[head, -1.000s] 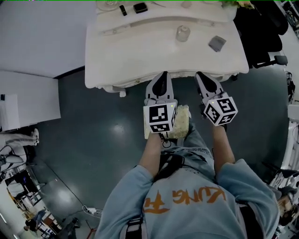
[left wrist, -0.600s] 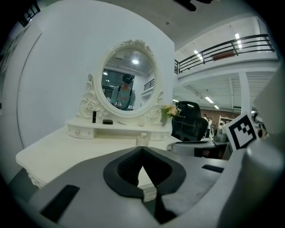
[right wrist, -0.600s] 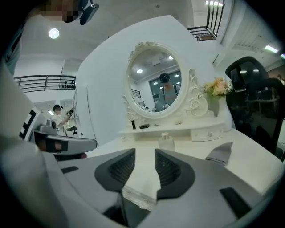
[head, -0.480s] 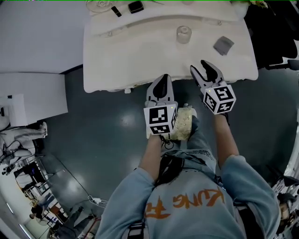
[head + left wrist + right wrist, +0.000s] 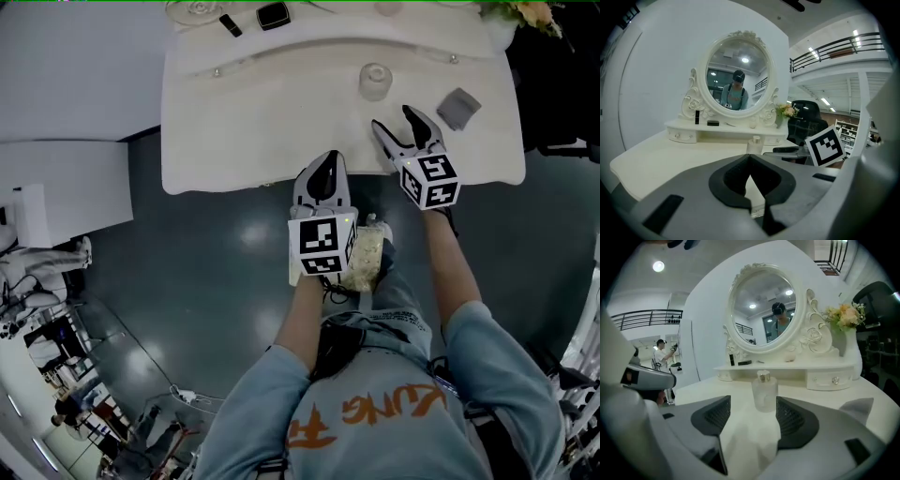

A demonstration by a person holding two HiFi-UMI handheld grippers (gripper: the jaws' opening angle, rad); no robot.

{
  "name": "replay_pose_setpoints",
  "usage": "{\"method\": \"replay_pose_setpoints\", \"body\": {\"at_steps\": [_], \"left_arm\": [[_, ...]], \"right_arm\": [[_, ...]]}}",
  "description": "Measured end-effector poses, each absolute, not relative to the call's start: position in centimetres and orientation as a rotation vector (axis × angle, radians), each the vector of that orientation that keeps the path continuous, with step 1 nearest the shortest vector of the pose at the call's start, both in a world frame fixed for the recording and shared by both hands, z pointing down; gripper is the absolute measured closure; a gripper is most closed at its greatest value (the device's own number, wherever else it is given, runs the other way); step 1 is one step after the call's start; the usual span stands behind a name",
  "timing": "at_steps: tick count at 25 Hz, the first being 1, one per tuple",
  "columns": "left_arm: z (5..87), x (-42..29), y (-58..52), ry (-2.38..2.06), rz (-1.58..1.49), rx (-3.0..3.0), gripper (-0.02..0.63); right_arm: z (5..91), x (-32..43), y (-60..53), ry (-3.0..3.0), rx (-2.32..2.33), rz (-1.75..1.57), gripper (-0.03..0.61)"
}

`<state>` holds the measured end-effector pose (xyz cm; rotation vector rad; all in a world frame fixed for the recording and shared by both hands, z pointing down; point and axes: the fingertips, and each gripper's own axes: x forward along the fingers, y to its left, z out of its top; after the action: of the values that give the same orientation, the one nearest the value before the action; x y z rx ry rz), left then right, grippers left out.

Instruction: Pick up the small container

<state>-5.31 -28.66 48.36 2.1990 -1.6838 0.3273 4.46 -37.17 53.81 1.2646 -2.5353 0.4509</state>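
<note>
- A white dressing table (image 5: 197,141) with a curved front edge fills the top of the head view, above a dark glossy floor.
- At the left of its raised back shelf, a small black tube (image 5: 225,25) stands upright. A flat black rectangular case (image 5: 274,14) lies just beside it.
- Behind the shelf rises an oval mirror in a carved white frame (image 5: 738,75).
- The left gripper (image 5: 324,159) hangs over the table's near edge and points toward the mirror. Its jaws are closed, the dark tips meet, and nothing is between them.
- The small container is a frosted glass bottle with a pale cap (image 5: 374,81). It stands upright on the open table top, in front of the shelf and a little right of the middle.
- The right gripper (image 5: 394,122) is over the table, nearer the person than the bottle. Its jaws stand wide apart and have just been opening. In the right gripper view the bottle lines up with the gap. From the head view it sits just beyond the fingertips and is untouched, and there is only bare table between the ribbed pads (image 5: 717,416).
- A small grey square object (image 5: 458,108) lies flat on the table, right of the right gripper and near the table's right edge.
- A bunch of pale orange flowers (image 5: 530,11) stands at the far right back corner.
</note>
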Motion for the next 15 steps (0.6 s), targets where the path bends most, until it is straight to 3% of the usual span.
{"method": "replay_pose_setpoints", "body": {"at_steps": [15], "left_arm": [[49.7, -5.4, -31.7, -1.672, 0.369, 2.179, 0.595]], "right_arm": [[56.2, 2.3, -44.3, -2.455, 1.229, 0.325, 0.268]]}}
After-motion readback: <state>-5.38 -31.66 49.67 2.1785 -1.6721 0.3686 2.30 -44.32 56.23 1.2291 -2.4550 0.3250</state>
